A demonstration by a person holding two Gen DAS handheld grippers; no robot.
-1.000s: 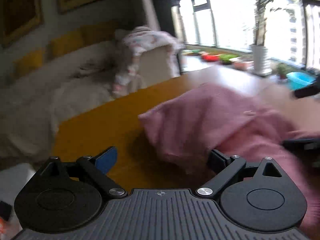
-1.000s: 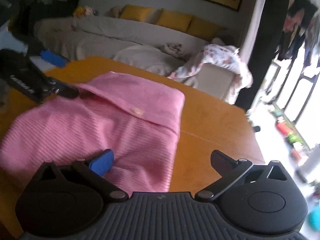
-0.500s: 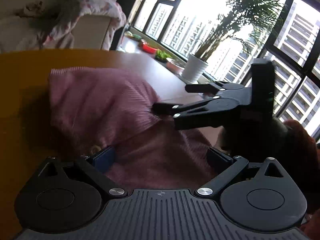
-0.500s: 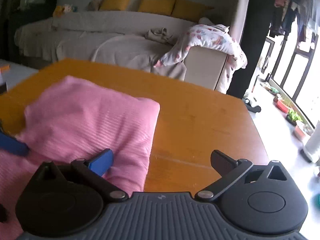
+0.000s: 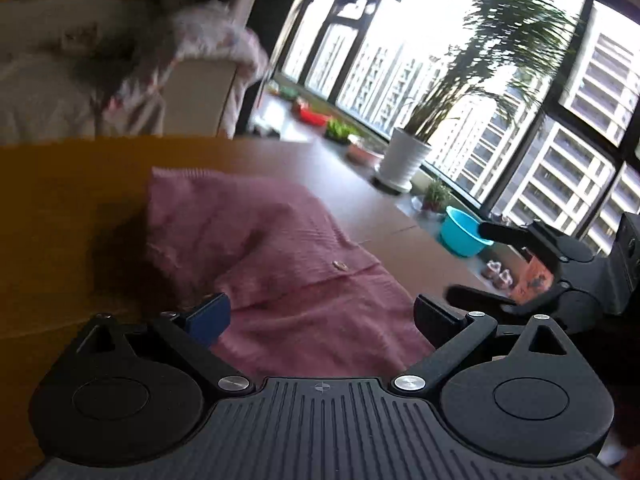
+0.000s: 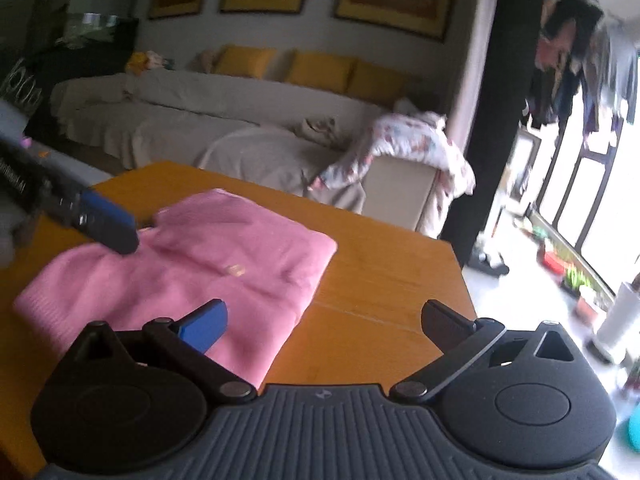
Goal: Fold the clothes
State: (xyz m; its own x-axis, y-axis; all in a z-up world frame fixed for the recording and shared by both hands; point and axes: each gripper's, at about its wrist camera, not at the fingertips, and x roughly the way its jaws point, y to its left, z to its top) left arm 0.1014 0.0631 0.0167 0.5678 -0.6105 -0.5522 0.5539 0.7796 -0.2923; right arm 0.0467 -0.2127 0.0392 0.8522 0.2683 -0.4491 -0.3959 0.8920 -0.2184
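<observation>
Sweater (image 6: 192,264) lies folded on the table (image 6: 380,280), straight ahead of the left gripper (image 5: 322,316) (nearer); right gripper (image 6: 324,318) alongside, both spread wide, empty.

Beige sofa (image 6: 224,128), yellow cushions (image 6: 320,70), bright windows (image 5: 460,80).

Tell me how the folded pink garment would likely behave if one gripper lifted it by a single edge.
The pink garment looks like soft ribbed knit with rounded, puffy folds, so it would probably droop and unfold instead of holding shape. It lies loose on the wooden table, so a push would likely bunch it up. Both the left gripper and right gripper are open.
</observation>
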